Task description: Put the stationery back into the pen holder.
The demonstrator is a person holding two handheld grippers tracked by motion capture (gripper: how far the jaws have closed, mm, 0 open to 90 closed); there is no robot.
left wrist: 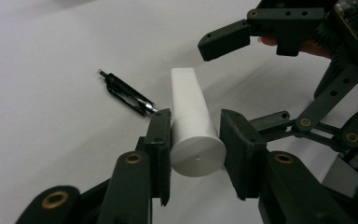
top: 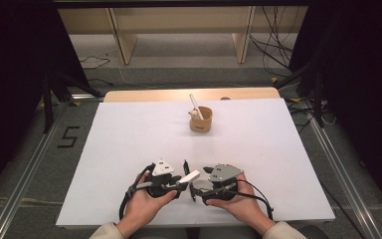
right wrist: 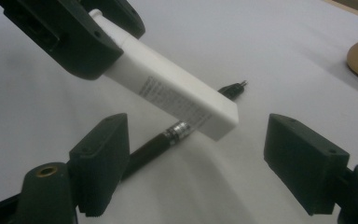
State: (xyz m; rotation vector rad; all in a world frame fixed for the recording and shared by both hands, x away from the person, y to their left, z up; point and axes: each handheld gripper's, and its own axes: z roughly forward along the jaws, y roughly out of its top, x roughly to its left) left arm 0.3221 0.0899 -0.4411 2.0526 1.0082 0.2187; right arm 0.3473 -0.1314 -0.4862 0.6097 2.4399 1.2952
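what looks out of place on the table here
Nothing is spilled or damaged. One stray item: a black pen lies loose on the white table cover, under the white tube held in the left gripper. The right gripper is open.

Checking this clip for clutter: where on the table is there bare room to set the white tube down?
Bare white sheet runs wide between the left gripper and the brown cup, and along both side edges. It is crowded near the front edge: the white tube, black pen and right gripper sit close together.
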